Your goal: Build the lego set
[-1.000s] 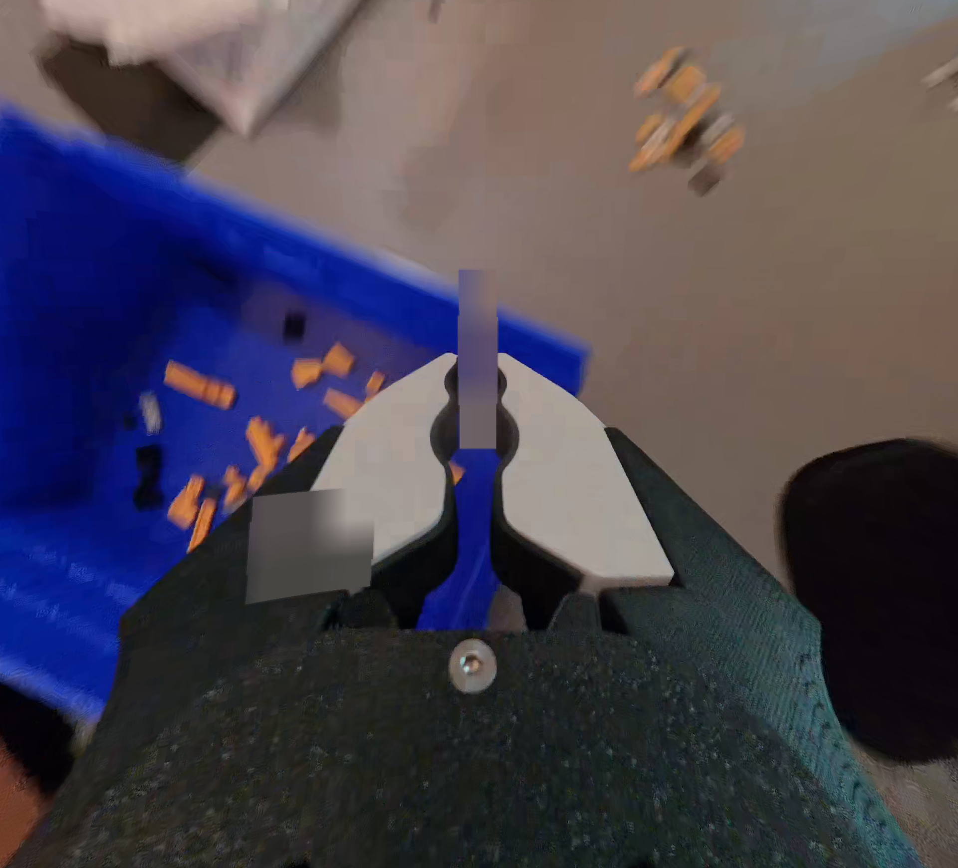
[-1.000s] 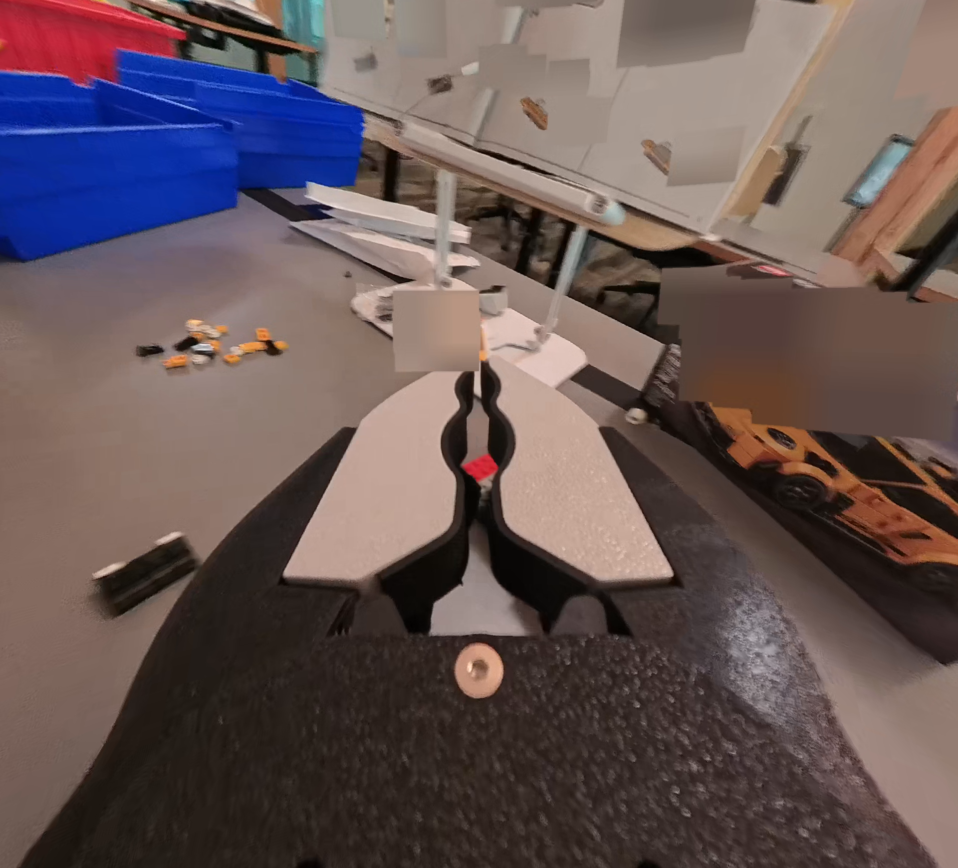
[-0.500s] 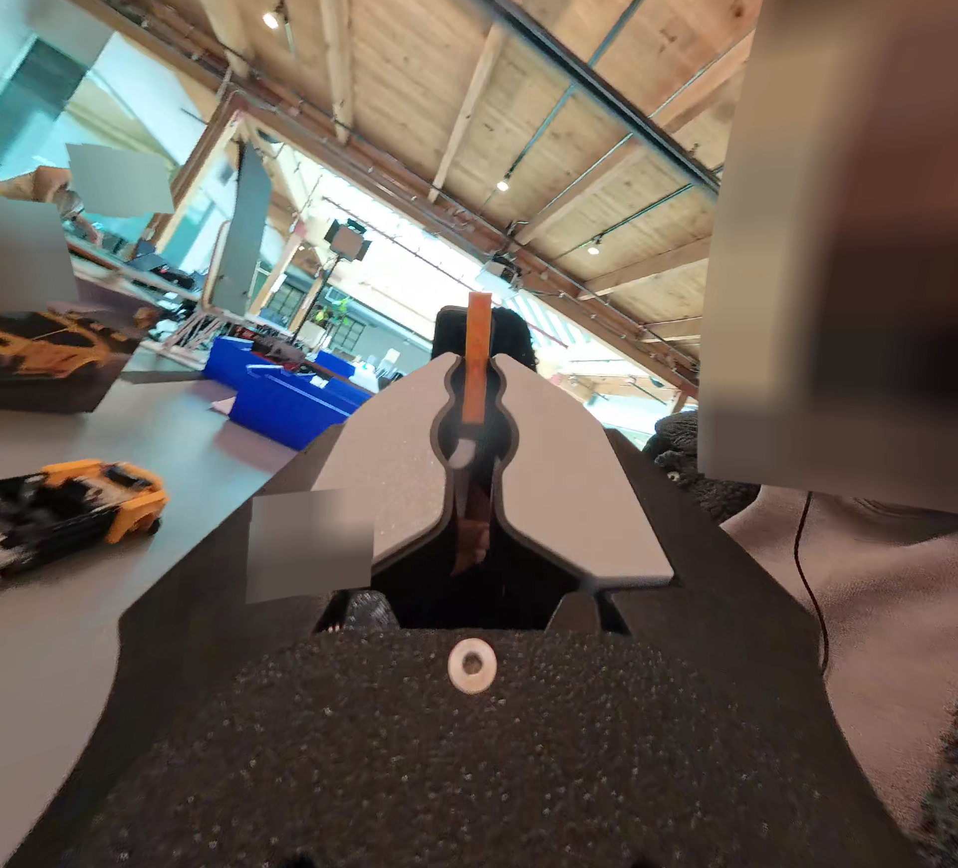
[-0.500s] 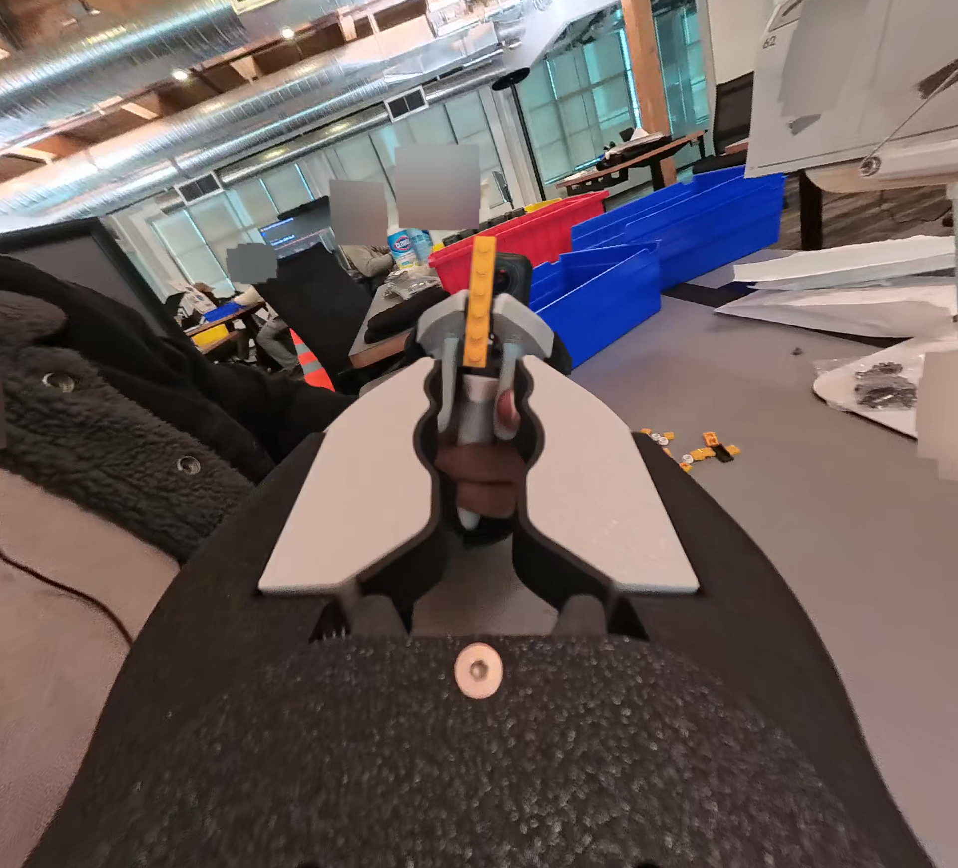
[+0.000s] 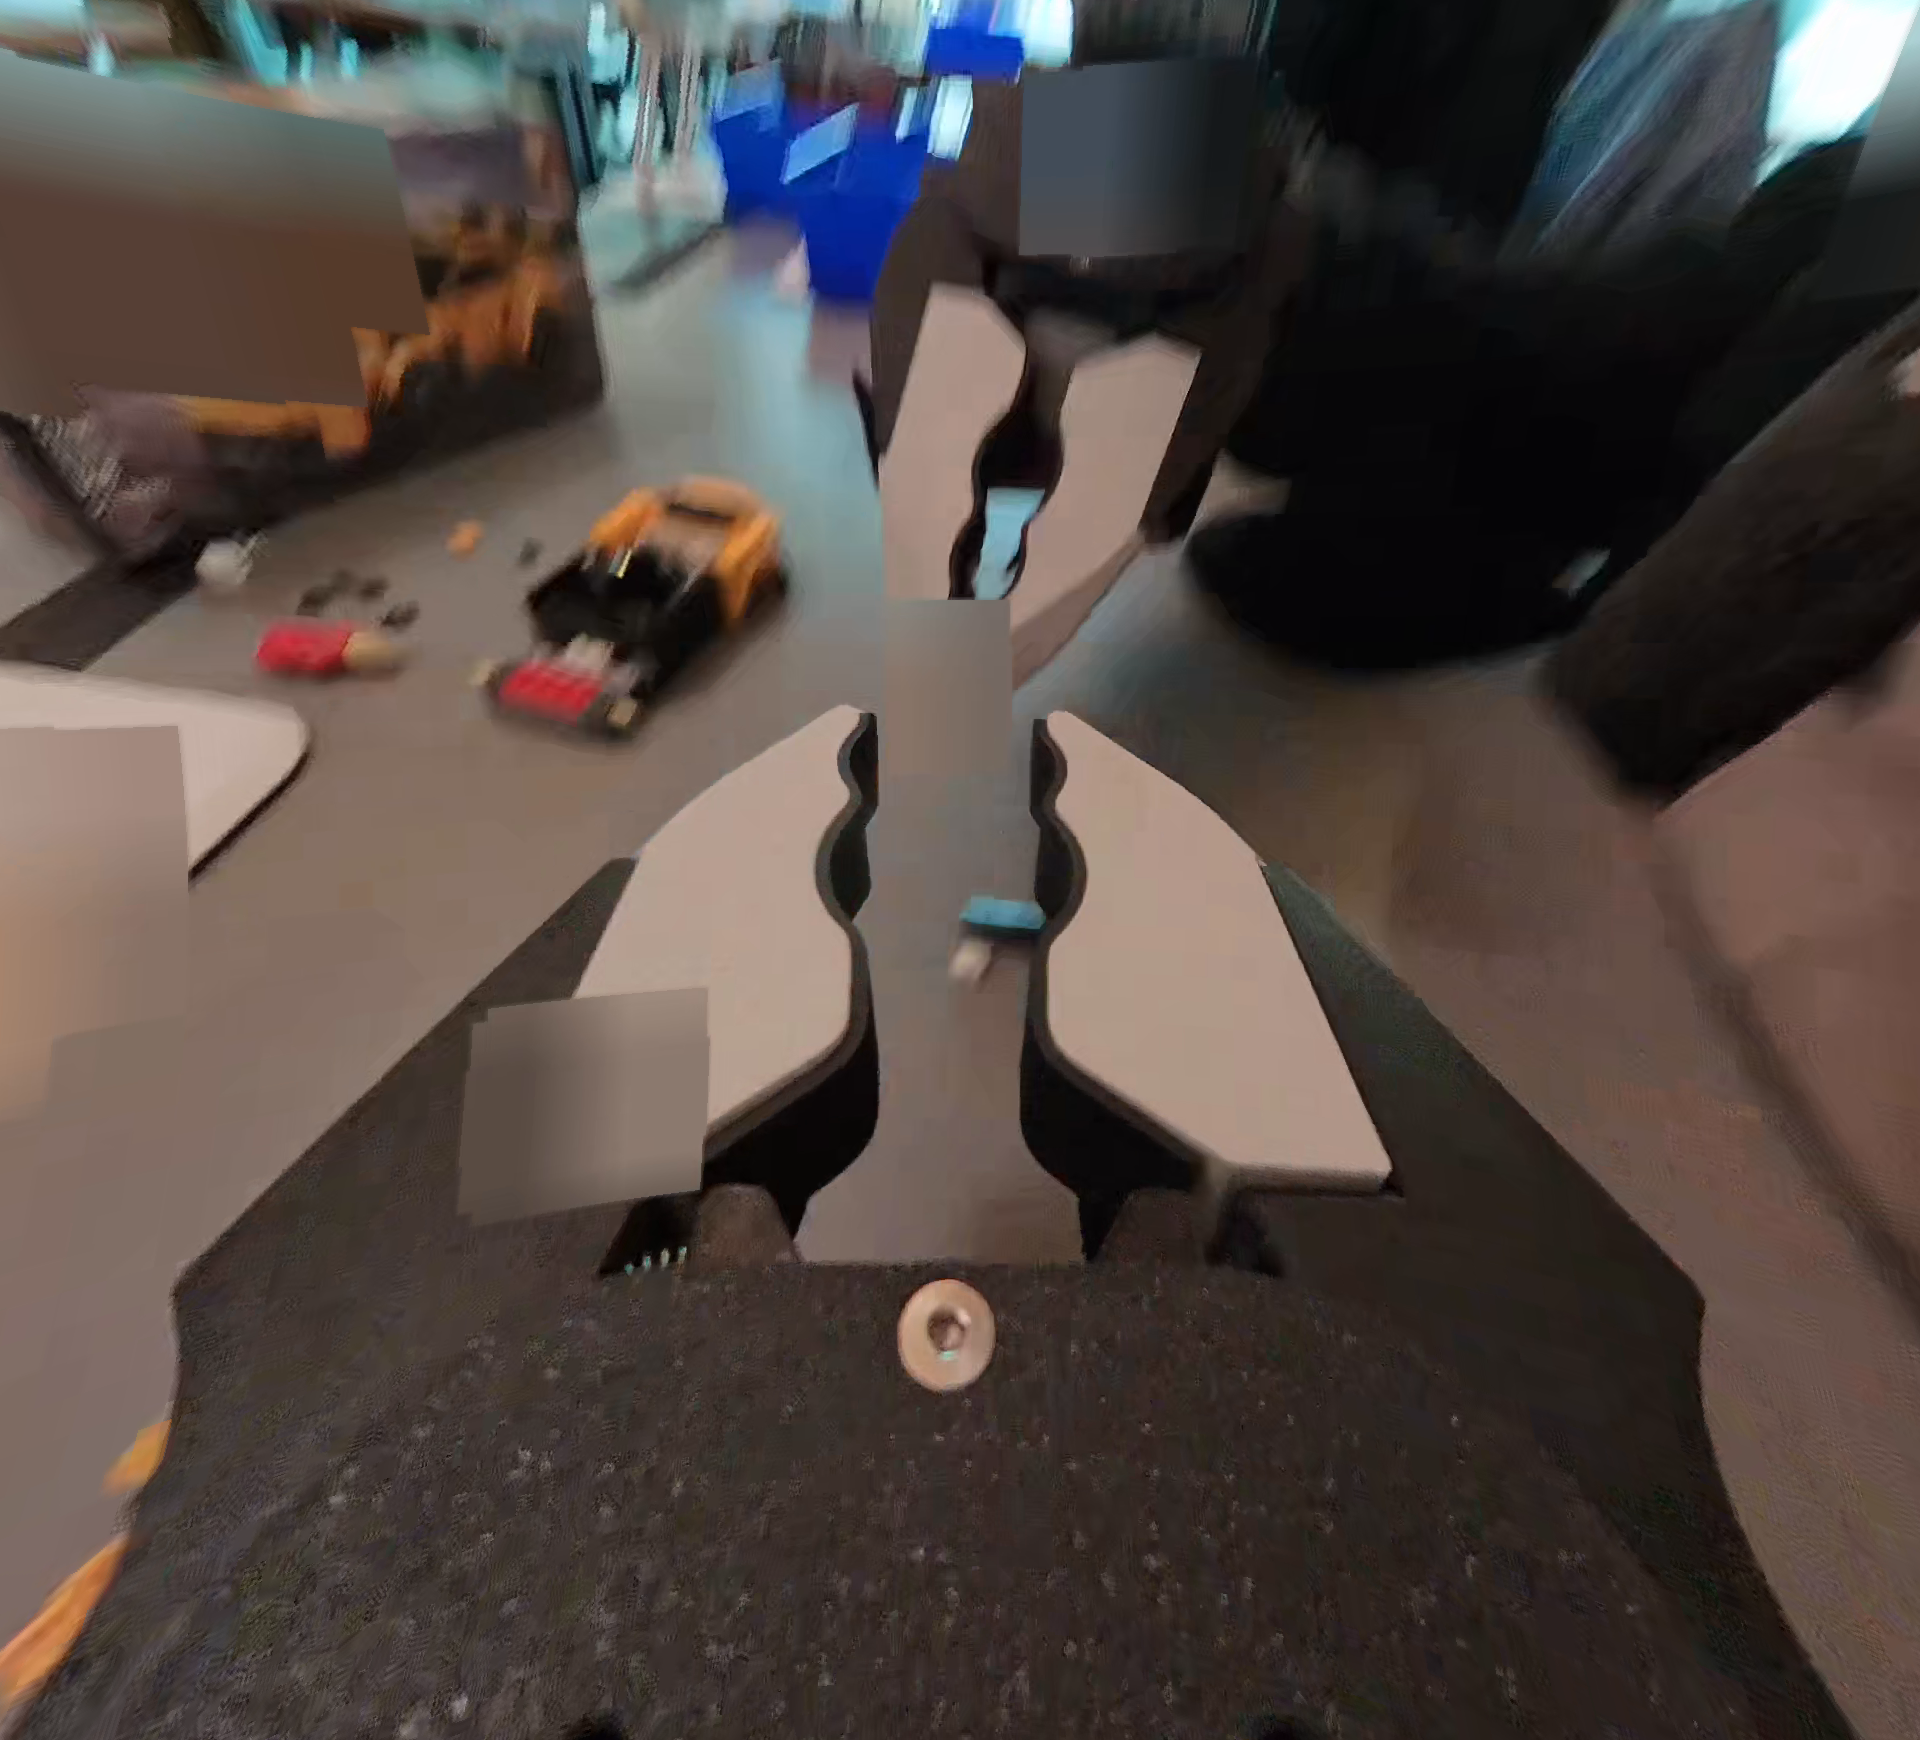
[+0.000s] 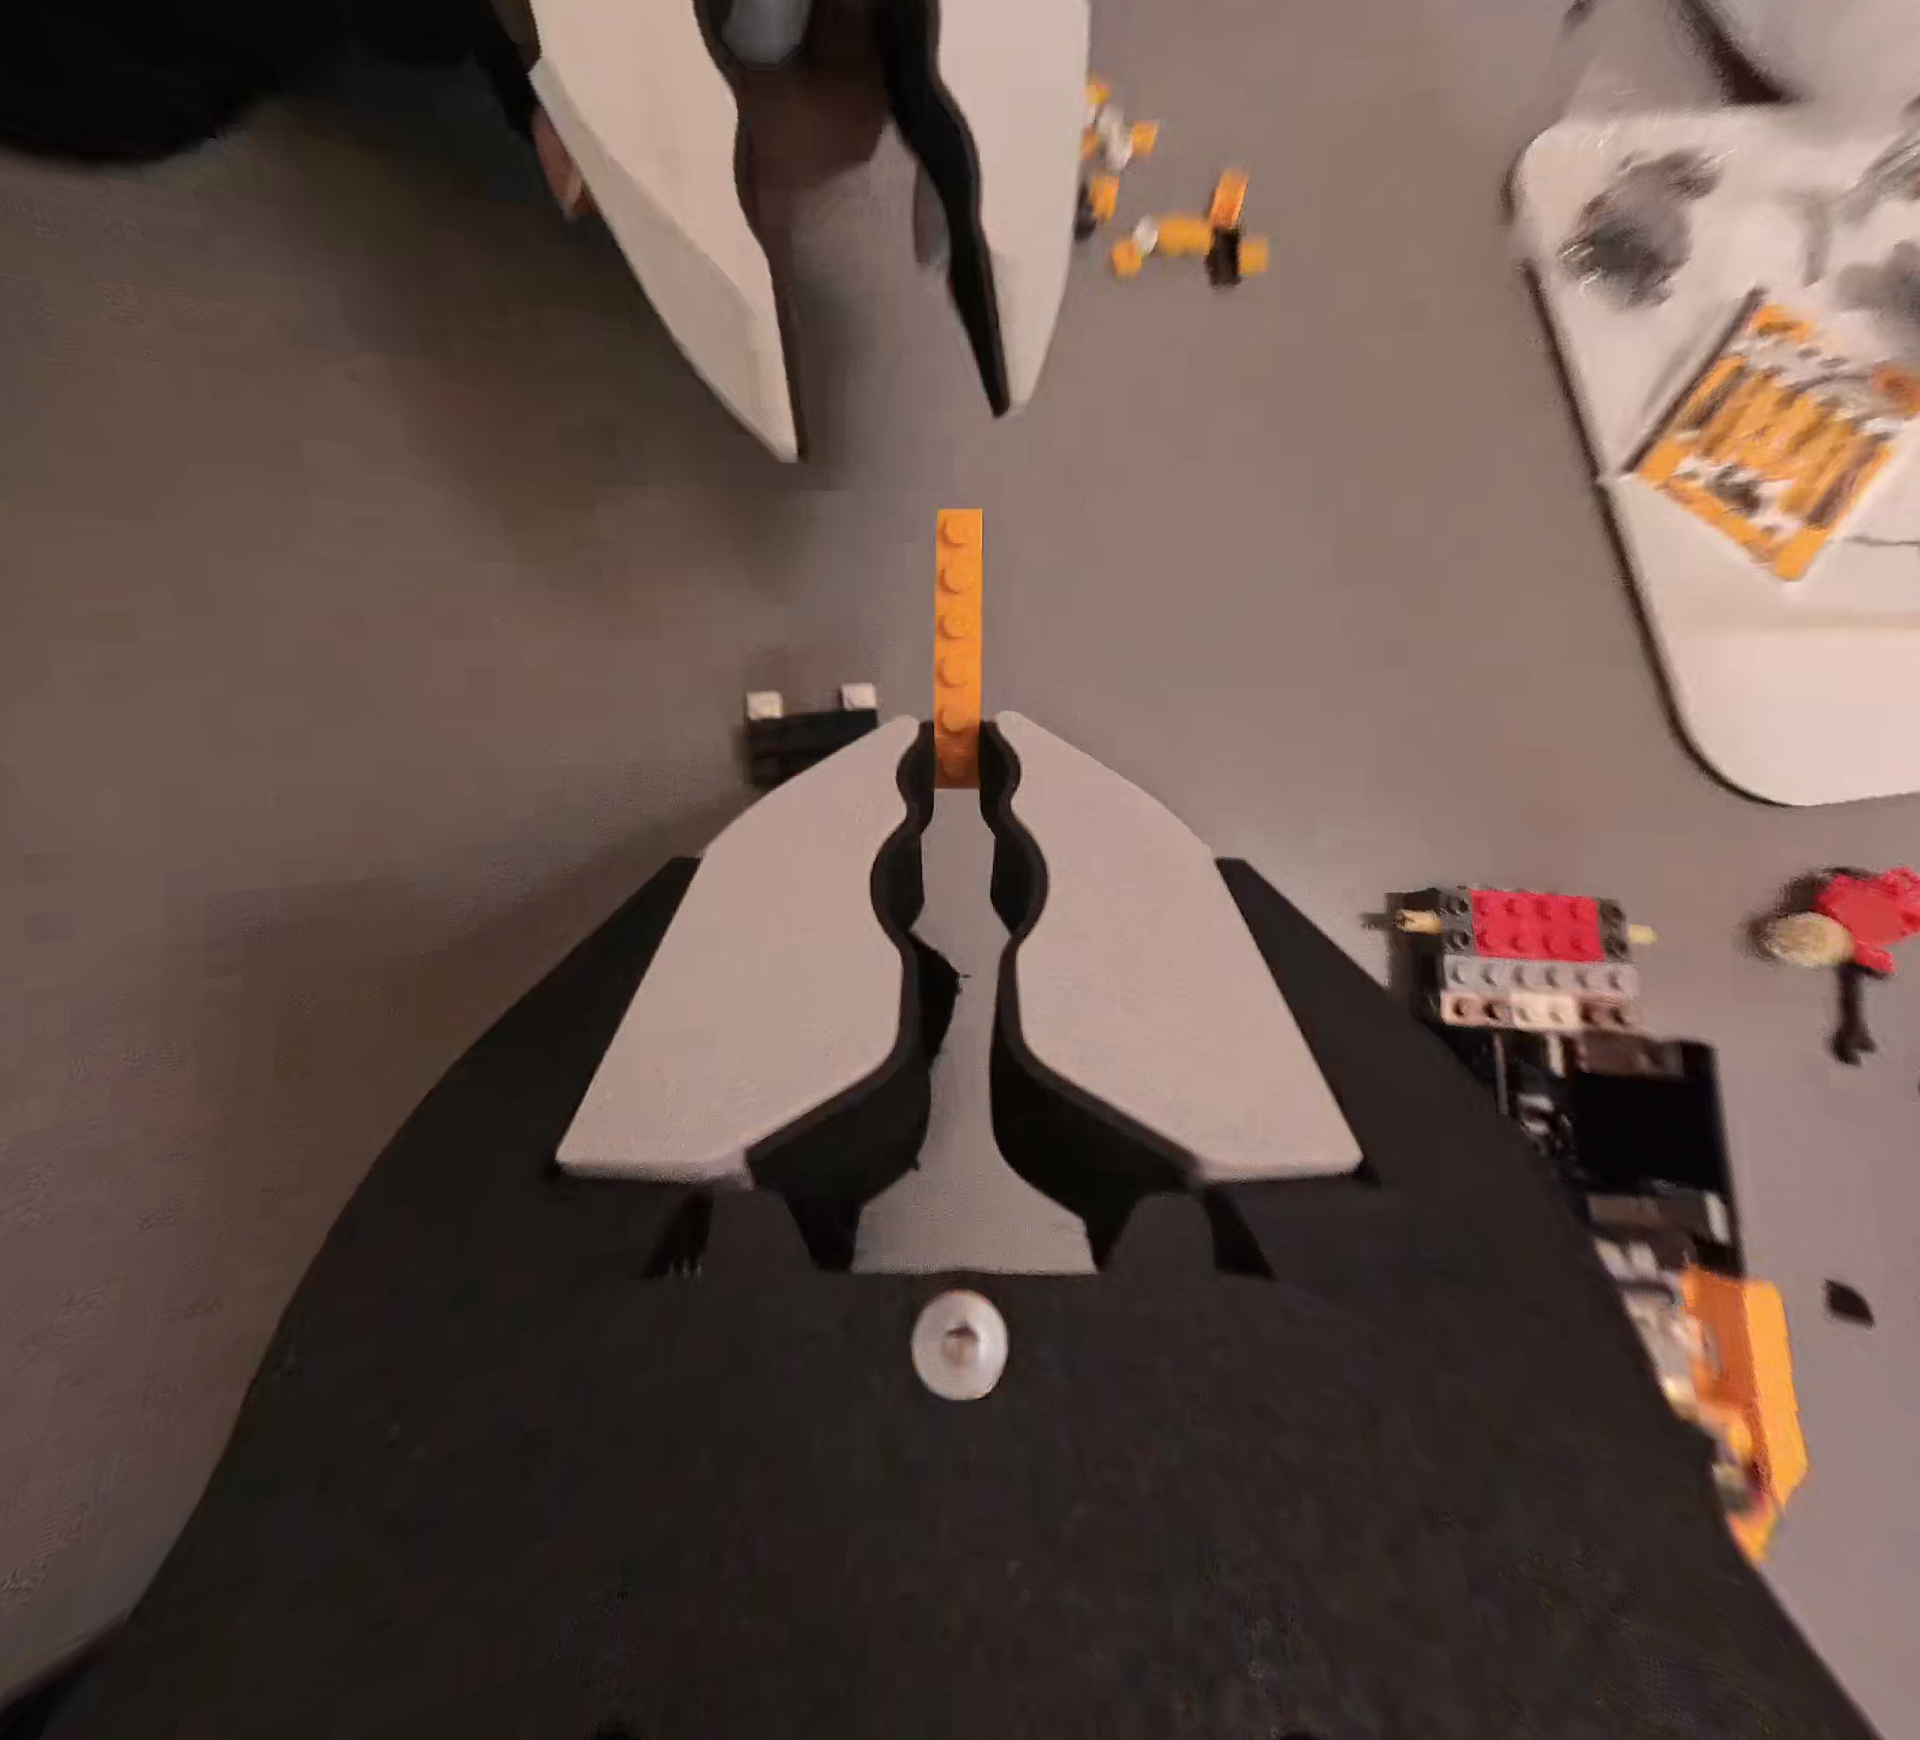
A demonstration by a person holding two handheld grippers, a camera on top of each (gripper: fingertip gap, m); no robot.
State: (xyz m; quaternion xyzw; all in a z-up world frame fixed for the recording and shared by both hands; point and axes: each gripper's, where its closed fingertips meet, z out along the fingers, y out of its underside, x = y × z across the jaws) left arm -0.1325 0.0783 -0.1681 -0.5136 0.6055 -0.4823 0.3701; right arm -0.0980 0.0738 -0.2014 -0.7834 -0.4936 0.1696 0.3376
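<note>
open office/workshop | grey table (image 6: 312, 547) | blue bins (image 5: 852, 204) | tall windows

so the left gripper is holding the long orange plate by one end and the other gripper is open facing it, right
Not quite: the right gripper holds the long orange plate by one end, as the right wrist view shows. The left gripper is the open one facing it, with nothing between its fingers.

Right gripper (image 6: 958, 734) clamps an orange plate (image 6: 958, 641) by one end. Left gripper (image 6: 894, 433) hangs beyond it, jaws parted, empty. Car (image 6: 1600, 1119) toward the table's (image 6: 312, 651) right edge.
</note>
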